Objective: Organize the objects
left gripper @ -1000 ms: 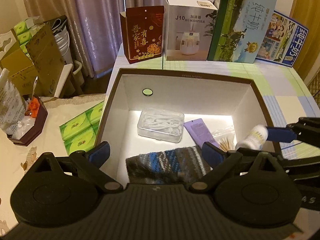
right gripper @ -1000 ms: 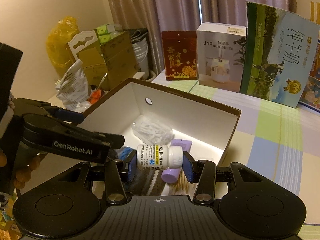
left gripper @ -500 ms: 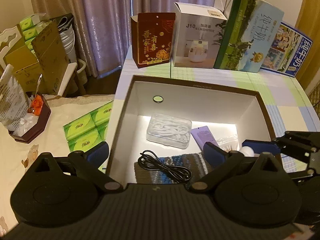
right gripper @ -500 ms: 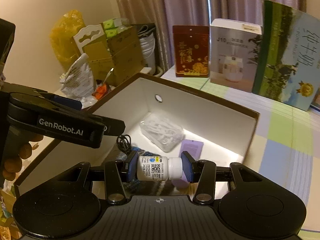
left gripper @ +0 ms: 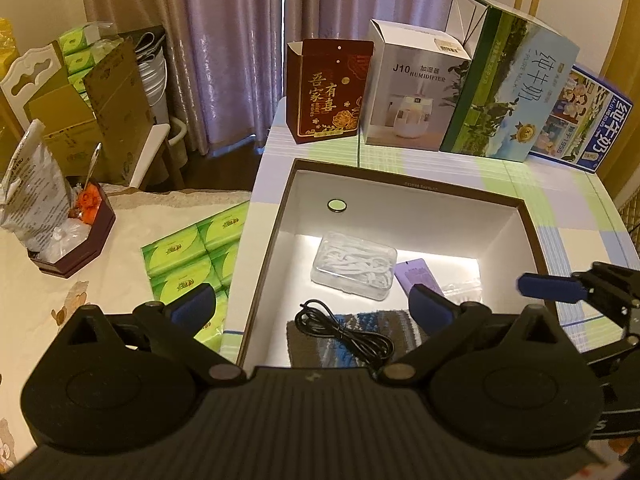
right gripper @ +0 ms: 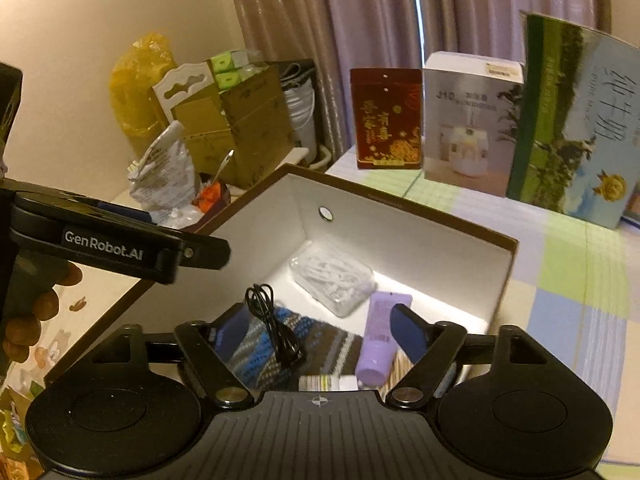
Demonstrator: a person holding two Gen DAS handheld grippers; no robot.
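A brown box with a white inside [left gripper: 400, 190] [right gripper: 400, 232] holds a clear case of white picks [left gripper: 354, 266] [right gripper: 332, 276], a purple tube [right gripper: 382, 336] [left gripper: 418, 276], a black cable [left gripper: 344, 330] [right gripper: 272, 328] on a knitted cloth [right gripper: 260, 344], and a white pill bottle [right gripper: 328, 383] lying at the near edge. My right gripper [right gripper: 320, 330] is open above the box, the bottle just below it. My left gripper [left gripper: 312, 306] is open and empty over the box's near left side.
Upright cartons stand behind the box: a red one [left gripper: 328, 92], a white humidifier box [left gripper: 416, 88], a green milk carton [left gripper: 508, 96]. Green tissue packs [left gripper: 192, 252] and a dark tray with bags [left gripper: 72, 232] lie on the left table.
My right gripper has opened and let go of the pill bottle, which now lies in the box. Both grippers have drawn back and up a little.
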